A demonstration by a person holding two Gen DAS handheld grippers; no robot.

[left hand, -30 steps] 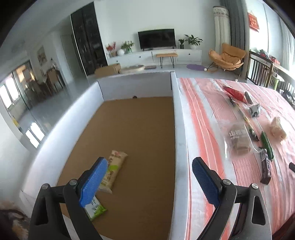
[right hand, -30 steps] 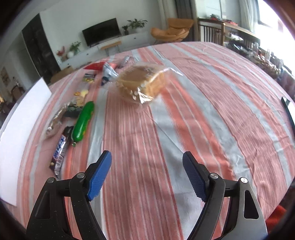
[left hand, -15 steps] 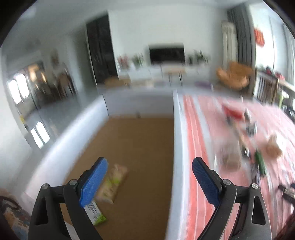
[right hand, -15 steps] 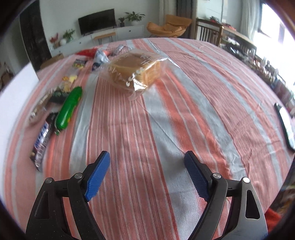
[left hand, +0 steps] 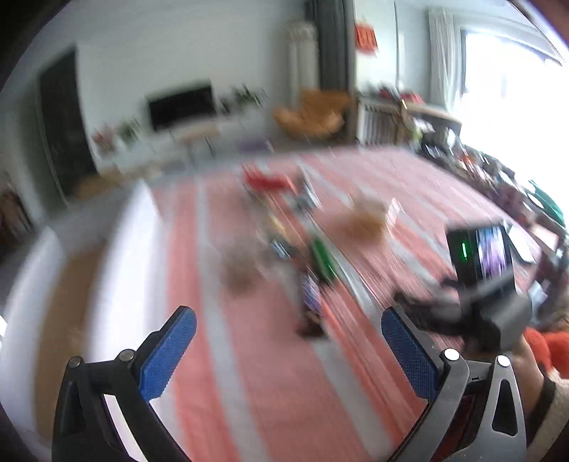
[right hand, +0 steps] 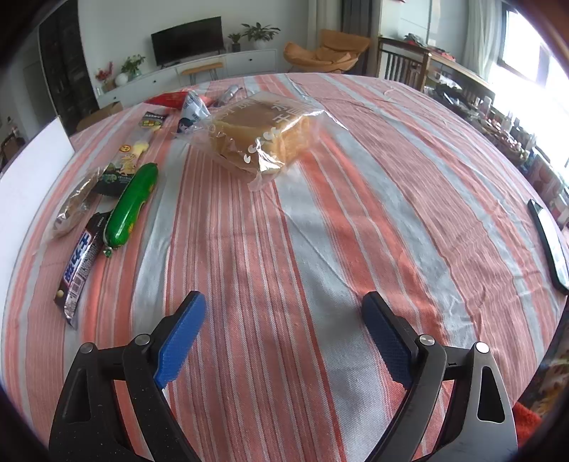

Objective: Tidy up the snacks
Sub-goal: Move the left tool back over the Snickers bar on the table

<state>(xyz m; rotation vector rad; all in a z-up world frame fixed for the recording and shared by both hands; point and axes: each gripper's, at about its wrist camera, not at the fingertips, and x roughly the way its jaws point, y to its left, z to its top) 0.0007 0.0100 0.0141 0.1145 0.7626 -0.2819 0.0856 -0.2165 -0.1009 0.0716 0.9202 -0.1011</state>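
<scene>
Both grippers' jaws have just been opening, nothing between them: left gripper (left hand: pixel 288 352) and right gripper (right hand: pixel 282 336) released above the striped worktop (right hand: pixel 355 220); bagged bread (right hand: pixel 259 131) lies ahead, green sausage (right hand: pixel 131 206) leftward.

A white wall (right hand: pixel 117 21) stands far off, with a dark television (right hand: pixel 186 39) on a long white cabinet (right hand: pixel 199 71) and potted plants (right hand: pixel 258 33) beside it. An orange lounge chair (right hand: pixel 327 53) sits to its right. Daylight floods through windows (right hand: pixel 533 53) on the right.
</scene>
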